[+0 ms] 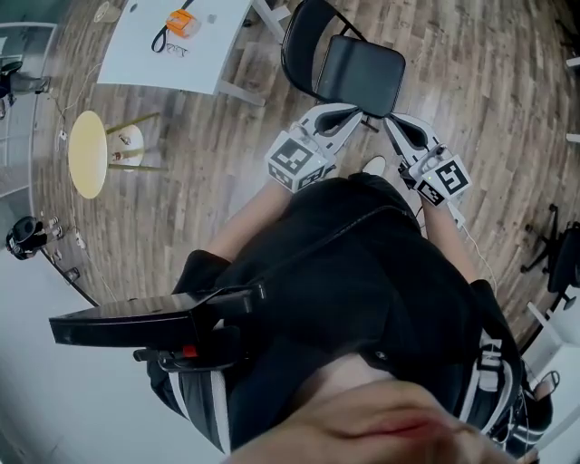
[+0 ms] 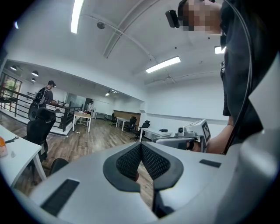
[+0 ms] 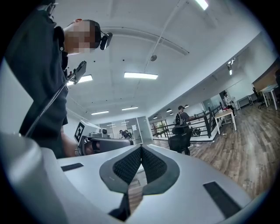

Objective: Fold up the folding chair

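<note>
Open office, plank floor [image 1: 227, 136]: a black chair [image 1: 361, 72] stands unfolded, and both grippers are shut and empty.

The chair is at the top of the head view with its seat flat and its curved back rising behind on the left. The left gripper [image 1: 356, 114] and the right gripper [image 1: 388, 123] point at the seat's near edge from just beside it, and whether either one touches it cannot be told. In the left gripper view the left gripper's [image 2: 141, 151] ribbed pads are pressed together with nothing between them, and the right gripper's [image 3: 141, 152] pads look the same in its own view. Each gripper carries a cube [image 1: 294, 163] whose only print is black-and-white square markers. Further left a white bench [image 1: 145, 59] holds an orange item [image 1: 181, 23], and a round yellow stool [image 1: 89, 154] stands below it.
</note>
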Action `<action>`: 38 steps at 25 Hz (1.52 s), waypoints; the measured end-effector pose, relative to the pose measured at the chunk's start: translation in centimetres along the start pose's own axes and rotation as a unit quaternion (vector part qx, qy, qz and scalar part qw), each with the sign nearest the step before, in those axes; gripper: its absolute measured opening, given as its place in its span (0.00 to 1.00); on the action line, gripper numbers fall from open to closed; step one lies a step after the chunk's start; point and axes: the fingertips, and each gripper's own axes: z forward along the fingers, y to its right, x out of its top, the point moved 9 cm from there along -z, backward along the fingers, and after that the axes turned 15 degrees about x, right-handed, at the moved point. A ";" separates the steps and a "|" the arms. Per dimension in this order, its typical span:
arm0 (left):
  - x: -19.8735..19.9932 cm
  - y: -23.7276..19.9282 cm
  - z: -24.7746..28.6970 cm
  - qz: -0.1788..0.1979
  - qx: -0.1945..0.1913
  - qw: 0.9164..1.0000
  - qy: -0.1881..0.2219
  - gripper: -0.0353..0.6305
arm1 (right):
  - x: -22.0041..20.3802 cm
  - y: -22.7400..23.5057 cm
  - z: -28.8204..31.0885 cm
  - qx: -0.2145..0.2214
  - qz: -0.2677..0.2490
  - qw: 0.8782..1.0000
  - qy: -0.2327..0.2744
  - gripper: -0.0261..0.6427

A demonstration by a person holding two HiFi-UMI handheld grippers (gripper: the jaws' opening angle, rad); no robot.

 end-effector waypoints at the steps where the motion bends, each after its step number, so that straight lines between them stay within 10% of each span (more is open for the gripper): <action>1: 0.2 0.2 1.0 0.000 0.002 1.000 -0.003 0.06 | 0.2 0.9 -0.5 0.003 0.003 1.000 0.001 0.05; 17: 0.8 0.2 8.0 -0.006 0.028 0.999 -0.023 0.06 | 0.0 8.0 -2.2 0.030 0.036 0.999 -0.006 0.05; 38: -1.7 -22.7 14.4 -0.025 -0.055 0.995 -0.082 0.06 | -4.3 19.8 10.8 -0.100 0.091 0.991 -0.024 0.05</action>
